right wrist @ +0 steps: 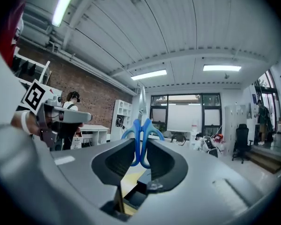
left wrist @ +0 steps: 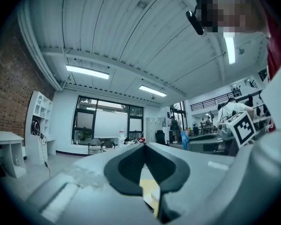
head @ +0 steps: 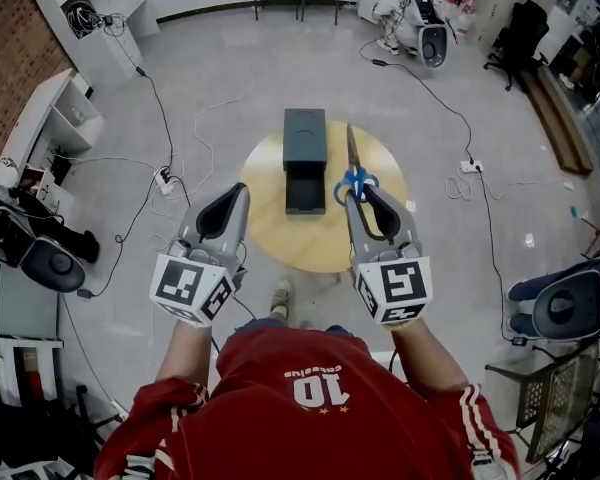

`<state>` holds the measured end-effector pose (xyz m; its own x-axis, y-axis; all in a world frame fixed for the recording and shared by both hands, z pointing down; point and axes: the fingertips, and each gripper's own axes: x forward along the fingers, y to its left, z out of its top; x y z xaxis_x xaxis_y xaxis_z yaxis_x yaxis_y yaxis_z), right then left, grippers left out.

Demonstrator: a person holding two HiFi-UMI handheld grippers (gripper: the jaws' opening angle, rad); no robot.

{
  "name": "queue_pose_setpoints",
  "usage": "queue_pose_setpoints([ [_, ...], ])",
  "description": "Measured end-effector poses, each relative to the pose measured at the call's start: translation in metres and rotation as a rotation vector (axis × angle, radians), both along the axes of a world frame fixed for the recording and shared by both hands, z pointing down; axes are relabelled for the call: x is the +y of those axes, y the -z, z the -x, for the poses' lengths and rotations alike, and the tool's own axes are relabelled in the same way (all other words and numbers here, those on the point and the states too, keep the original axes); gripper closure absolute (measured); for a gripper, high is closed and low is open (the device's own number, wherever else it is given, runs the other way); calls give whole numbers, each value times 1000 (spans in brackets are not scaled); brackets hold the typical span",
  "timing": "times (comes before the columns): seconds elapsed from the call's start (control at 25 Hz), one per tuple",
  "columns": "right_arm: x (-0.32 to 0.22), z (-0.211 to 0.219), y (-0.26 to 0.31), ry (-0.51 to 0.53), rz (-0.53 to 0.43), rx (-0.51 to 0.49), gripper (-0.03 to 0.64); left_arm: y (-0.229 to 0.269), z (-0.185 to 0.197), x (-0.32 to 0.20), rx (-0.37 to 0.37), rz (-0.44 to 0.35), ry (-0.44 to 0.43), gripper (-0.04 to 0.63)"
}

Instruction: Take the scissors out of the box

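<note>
Head view: at frame centre, the right gripper (head: 356, 192) is pinching the blue handles of the scissors (head: 352, 163) above the round table (head: 270, 233), just right of the dark box (head: 305, 153). The left gripper (head: 242, 190) is hovering left of centre.

Left gripper view: its fingers are pressing together, empty.

Right gripper view: the fingers are clamping the scissors' handles, blades pointing upward at centre.

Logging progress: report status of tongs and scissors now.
Left tongs shut, empty. Right tongs shut on scissors. Scissors out of box, over table. Nothing blocking.
</note>
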<state>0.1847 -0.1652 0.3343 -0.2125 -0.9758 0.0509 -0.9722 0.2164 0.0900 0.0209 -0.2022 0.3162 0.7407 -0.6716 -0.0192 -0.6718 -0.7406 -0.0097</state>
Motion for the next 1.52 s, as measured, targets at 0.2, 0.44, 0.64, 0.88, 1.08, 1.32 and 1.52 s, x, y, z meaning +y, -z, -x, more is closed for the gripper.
queue_pose_setpoints([
  [0.2,30,-3,33,-8,-112,0,532,8,-10,14,11,-11,-10,592],
  [0.44,47,-8,41,-31,-165,-2,534,10,-18,23,14,-25,-15,592],
  [0.64,52,-12,43,-69,-175,-23,534,8,-13,27,27,-21,-16,592],
  [0.88,49,-24,37,-107,-161,-62,534,6,-2,29,47,-21,3,592],
  [1.08,39,-36,27,-135,-122,-78,534,12,2,23,66,-41,36,592],
  [1.32,32,-42,15,-163,-78,-84,534,10,7,19,57,-56,71,592],
  [1.52,33,-51,15,-175,-71,-88,534,13,1,18,62,-58,63,592],
])
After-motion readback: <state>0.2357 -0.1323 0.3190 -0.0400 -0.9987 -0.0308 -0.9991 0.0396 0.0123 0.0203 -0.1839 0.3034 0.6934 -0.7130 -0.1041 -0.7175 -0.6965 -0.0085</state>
